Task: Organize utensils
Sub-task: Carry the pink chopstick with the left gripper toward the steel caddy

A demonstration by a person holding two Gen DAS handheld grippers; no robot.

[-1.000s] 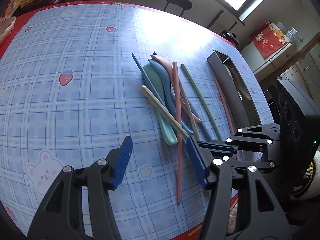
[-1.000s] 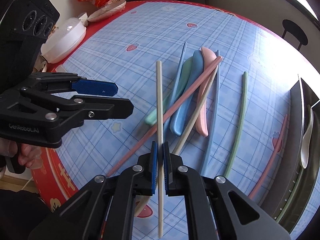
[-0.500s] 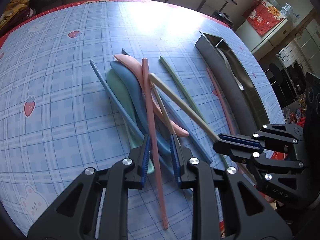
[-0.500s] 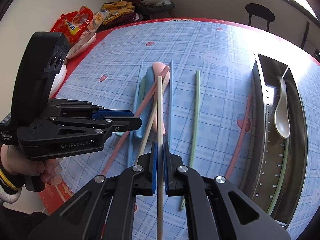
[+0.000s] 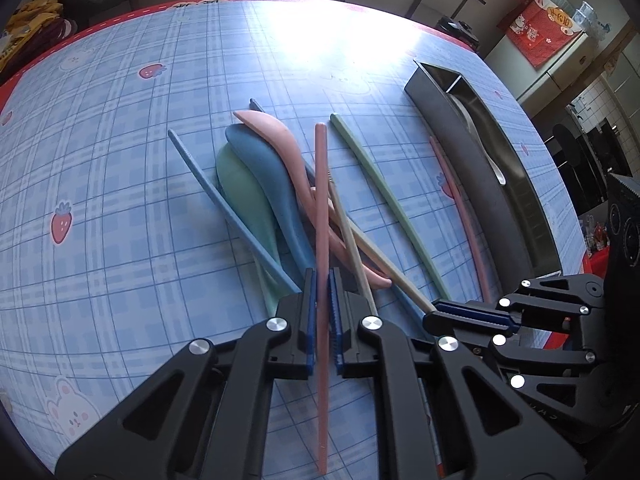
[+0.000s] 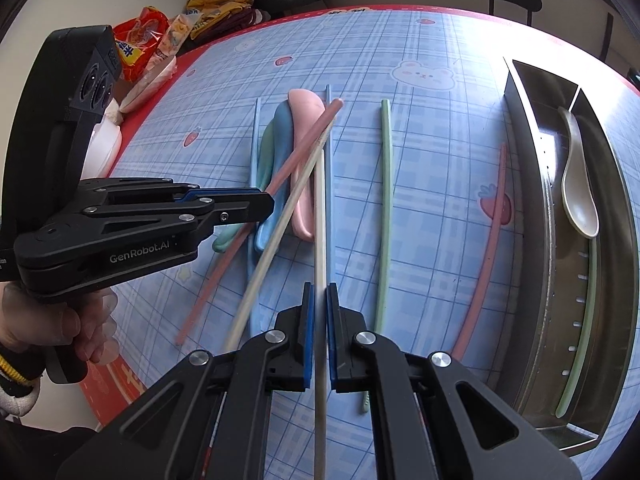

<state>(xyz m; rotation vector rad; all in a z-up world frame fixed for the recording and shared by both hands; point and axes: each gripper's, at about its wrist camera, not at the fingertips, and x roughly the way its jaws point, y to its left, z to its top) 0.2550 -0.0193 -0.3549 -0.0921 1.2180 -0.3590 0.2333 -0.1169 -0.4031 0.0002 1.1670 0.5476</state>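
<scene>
- Left gripper [image 5: 323, 312]: fingers have just closed in and now clamp the pink chopstick [image 5: 321, 216] partway along its length; the stick runs forward over the utensil pile and its near end sticks out behind the pads.
- Hand [image 6: 60, 332] on the left gripper's handle shows at the left edge of the right wrist view.
- Utensil pile, mid-surface [image 5: 120, 184]: blue chopstick [image 5: 228, 208] on the left flank, then green spoon [image 5: 244, 192], blue spoon [image 5: 268, 176] and pink spoon [image 5: 280, 140] overlapping, bowls toward the far edge.
- A loose beige chopstick [image 6: 276, 240] lies slantwise across the pile, crossing under the pink one.
- Right gripper [image 6: 319, 332]: fingers shut tight on a second beige chopstick [image 6: 320, 208], its far tip resting at the pile.
- Green chopstick [image 6: 385, 200] lies alone, right of the pile, apart from it.
- Second pink chopstick [image 6: 486, 248] lies just beside the tray's left wall.
- Metal tray [image 6: 532, 184] sits along the right edge of the surface; inside it are a beige spoon [image 6: 576, 184] and another green chopstick [image 6: 580, 340].
</scene>
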